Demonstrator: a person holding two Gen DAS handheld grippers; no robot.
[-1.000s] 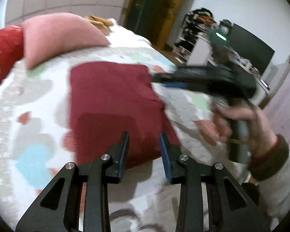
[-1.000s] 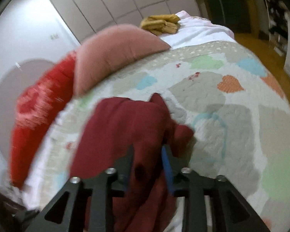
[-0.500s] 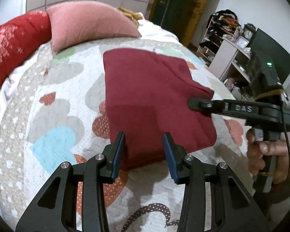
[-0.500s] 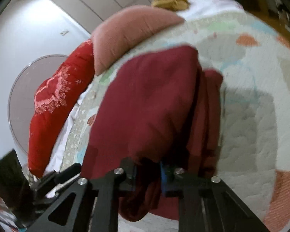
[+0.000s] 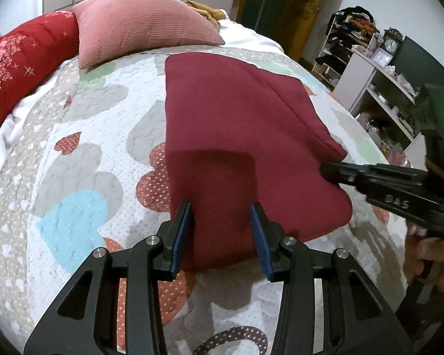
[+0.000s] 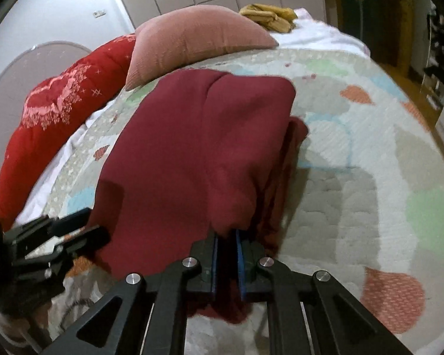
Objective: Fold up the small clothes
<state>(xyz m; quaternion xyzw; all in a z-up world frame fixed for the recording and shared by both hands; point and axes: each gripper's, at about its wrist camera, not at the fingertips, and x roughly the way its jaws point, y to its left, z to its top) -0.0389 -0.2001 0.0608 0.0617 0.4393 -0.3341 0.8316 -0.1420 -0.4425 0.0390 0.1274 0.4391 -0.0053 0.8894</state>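
A dark red garment (image 5: 236,136) lies folded flat on the heart-patterned quilt (image 5: 83,183). My left gripper (image 5: 221,233) is open, its blue pads on either side of the garment's near edge without pressing it. My right gripper (image 5: 325,171) comes in from the right and bites the garment's right edge. In the right wrist view the right gripper (image 6: 226,248) is shut on a bunched fold of the garment (image 6: 198,148), and the left gripper (image 6: 83,227) shows at the lower left beside the cloth.
A pink pillow (image 5: 139,23) and a red cushion (image 5: 20,68) lie at the head of the bed. A yellow cloth (image 6: 269,14) sits behind the pillow. White shelves (image 5: 370,88) stand to the right of the bed. A hand (image 5: 429,254) holds the right gripper's handle.
The right gripper has closed on the garment's edge. The left gripper has sunk toward the garment's near edge, and its fingers have spread a little wider.
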